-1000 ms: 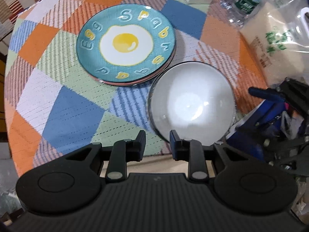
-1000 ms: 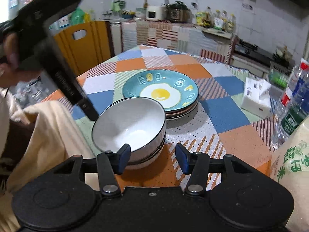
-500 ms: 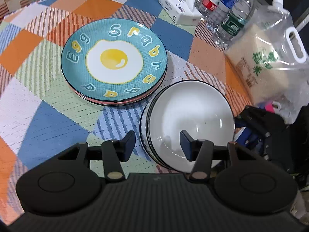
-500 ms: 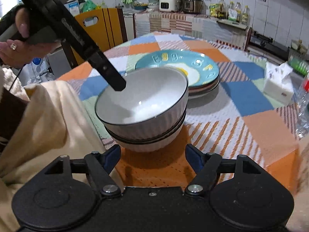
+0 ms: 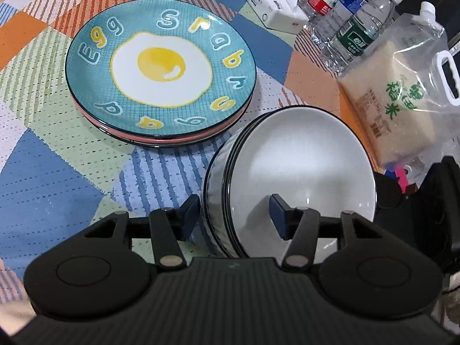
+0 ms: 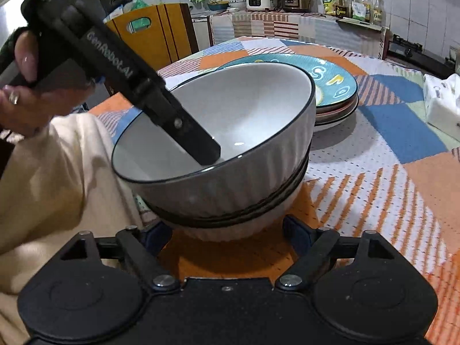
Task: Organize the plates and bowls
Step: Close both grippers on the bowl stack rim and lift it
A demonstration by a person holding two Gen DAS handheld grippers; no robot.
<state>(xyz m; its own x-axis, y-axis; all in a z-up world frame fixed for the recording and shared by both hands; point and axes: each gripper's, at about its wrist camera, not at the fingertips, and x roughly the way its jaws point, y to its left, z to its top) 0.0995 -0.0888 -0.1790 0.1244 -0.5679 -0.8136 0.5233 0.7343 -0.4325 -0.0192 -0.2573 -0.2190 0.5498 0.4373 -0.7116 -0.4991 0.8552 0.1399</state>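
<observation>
In the left wrist view, the left gripper had its jaws spread wide astride the near rim of the stack of white ribbed ceramic bowls with dark rims: one blue-padded finger sat outside the wall, the other inside the top bowl, and neither pad visibly pressed on the rim. The stack stood on the table covered by a patchwork cloth of blue, orange, green and white. Just beyond the bowls, nearly touching them, lay the stack of plates topped by a teal plate painted with a fried egg and letters. Farther back and to the right stood a clear bag of rice with green print, three plastic water bottles and a white tissue pack.

In the right wrist view, the right gripper sat low at the base of the bowl stack, jaws released and spread to either side of the bottom bowl, tips partly hidden under it. The left gripper's black finger reached down into the top bowl, held by the person's left hand. The plates lay behind the bowls, and a kitchen counter stood at the back.
</observation>
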